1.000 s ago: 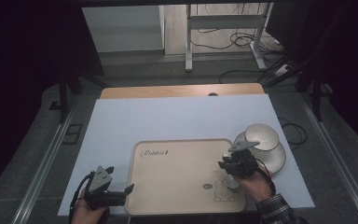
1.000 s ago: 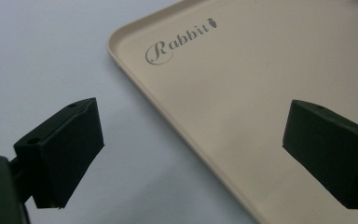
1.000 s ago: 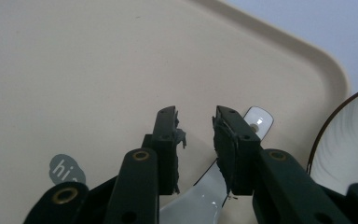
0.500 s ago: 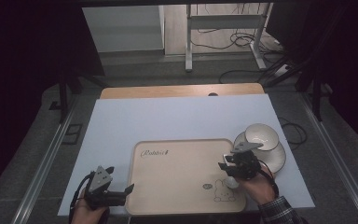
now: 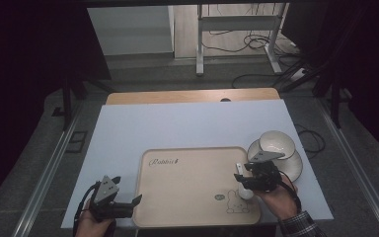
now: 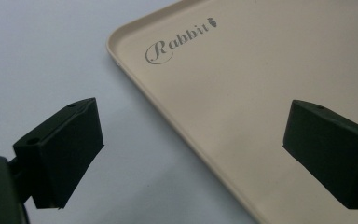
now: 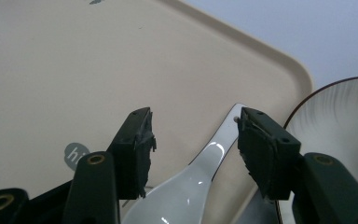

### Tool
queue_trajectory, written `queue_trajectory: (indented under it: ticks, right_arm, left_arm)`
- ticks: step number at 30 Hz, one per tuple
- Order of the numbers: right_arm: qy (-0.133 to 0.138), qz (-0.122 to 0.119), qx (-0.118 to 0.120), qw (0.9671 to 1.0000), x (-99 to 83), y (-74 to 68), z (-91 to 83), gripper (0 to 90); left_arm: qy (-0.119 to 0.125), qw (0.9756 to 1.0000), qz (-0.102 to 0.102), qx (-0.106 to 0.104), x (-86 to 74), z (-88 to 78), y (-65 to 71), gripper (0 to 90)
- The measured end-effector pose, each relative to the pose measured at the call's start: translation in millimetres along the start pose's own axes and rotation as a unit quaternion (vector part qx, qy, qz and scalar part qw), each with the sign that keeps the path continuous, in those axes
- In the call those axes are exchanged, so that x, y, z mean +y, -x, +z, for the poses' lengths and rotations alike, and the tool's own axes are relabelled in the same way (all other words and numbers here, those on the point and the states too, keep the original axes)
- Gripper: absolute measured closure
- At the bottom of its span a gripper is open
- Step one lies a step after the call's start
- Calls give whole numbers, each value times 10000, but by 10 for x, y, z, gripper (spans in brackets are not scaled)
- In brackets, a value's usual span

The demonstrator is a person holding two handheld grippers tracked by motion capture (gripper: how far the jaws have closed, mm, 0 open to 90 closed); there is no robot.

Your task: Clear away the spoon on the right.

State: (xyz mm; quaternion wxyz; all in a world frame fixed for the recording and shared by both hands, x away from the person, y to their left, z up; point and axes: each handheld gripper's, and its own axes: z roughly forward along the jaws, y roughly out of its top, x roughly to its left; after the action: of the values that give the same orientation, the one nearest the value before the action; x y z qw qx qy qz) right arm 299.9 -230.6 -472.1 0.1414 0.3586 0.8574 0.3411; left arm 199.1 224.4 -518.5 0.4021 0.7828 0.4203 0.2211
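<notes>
A white ceramic spoon (image 7: 186, 186) lies on the beige tray (image 5: 187, 182) near its right edge, handle pointing away from me. My right gripper (image 7: 196, 144) straddles the spoon handle. Its jaws have just been opening, and the pads stand clear of the spoon on both sides. In the high view the right gripper (image 5: 250, 178) hovers over the spoon (image 5: 245, 191), beside the bowl. My left gripper (image 5: 128, 202) rests open at the tray's front left corner. One of its jaws is over the tray (image 6: 242, 84), the other over the table cover, with nothing between them.
A white bowl (image 5: 276, 143) sits tilted on a white plate (image 5: 296, 165) just right of the tray; its rim shows in the right gripper view (image 7: 340, 107). A pale blue-white cover (image 5: 187, 123) spans the table. The tray bears a "Rabbit" print (image 6: 177, 42).
The right gripper's jaws have spread apart over the spoon, which now lies on the tray. The right hand shifted slightly. The left gripper has stayed put.
</notes>
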Motion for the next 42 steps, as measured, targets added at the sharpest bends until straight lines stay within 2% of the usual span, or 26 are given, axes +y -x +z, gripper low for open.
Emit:
queue_trajectory:
  ticks: [10,26,30,42]
  right_arm:
    - [122,-24,-58,9999,-24,-17,-110,373]
    - [427,-81,-304,9986,-144,-27,-261,238]
    - [466,-100,-386,9981,-175,-30,-288,216]
    - [518,-19,-440,9977,-275,-35,-359,157]
  left_arm:
    - [2,10000,-4,-3,-1,0,-1,46]
    - [0,10000,-24,-12,-2,0,-6,45]
    - [-3,10000,-23,-10,-2,1,-5,45]
    - [-4,10000,-34,-22,-2,2,-9,45]
